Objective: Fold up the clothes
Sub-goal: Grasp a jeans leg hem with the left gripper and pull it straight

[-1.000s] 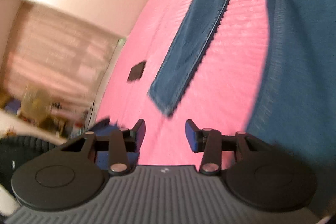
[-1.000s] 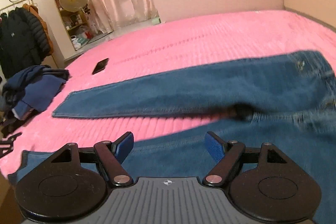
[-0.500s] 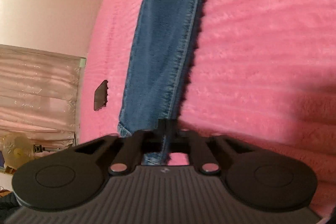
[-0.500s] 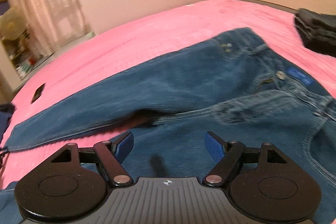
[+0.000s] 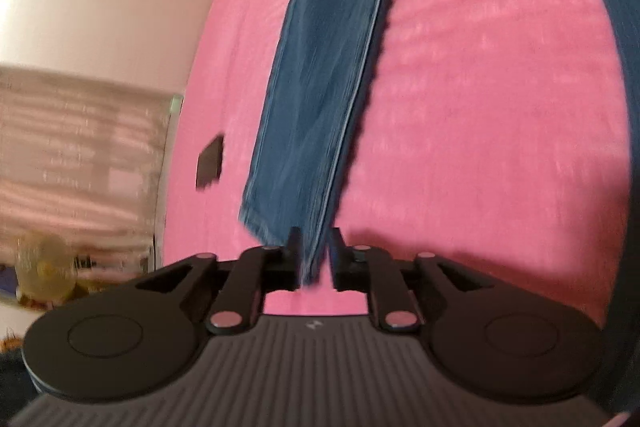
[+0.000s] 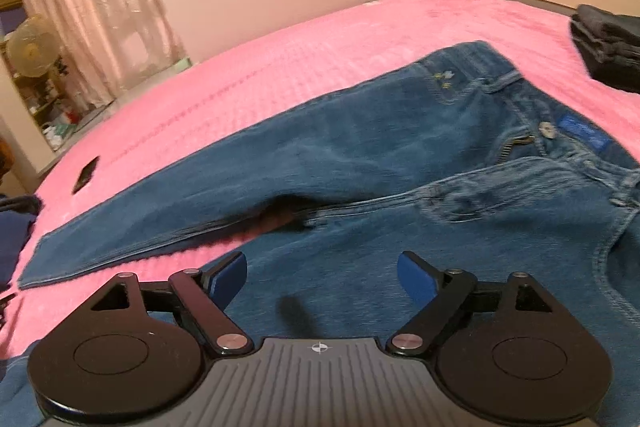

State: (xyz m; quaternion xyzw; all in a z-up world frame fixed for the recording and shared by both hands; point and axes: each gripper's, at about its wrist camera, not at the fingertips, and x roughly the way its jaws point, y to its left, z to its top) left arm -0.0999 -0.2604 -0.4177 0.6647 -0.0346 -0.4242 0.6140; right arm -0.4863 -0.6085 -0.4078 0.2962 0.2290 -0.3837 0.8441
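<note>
The left gripper (image 5: 315, 259) sits at the hem corner of the far leg of the blue denim jeans (image 5: 324, 87), which are spread flat on the pink fleecy bed cover (image 5: 480, 107). Its black jaws are opening, with a narrow gap, and the hem corner stands between them; the frame is blurred, but the pads seem just clear of the cloth, not pressing it. From this claw the leg's long axis runs straight away toward the waist, so the leg lies dead ahead and in line with the fingers. A small dark flat phone (image 5: 210, 163) lies just beside the leg, nearer the bed's edge.

The right gripper (image 6: 322, 279) hovers over the near leg with its blue-padded jaws wide and opening further, nothing between them. Here the jeans' long axis runs across its view: hems toward the left edge of the bed, waistband and button toward the right. A dark folded garment (image 6: 608, 47) rests at the far right corner.

By my reading, the left hand is nearer the hems and the right nearer the thigh and waist, so any lengthwise fold turns on that split
</note>
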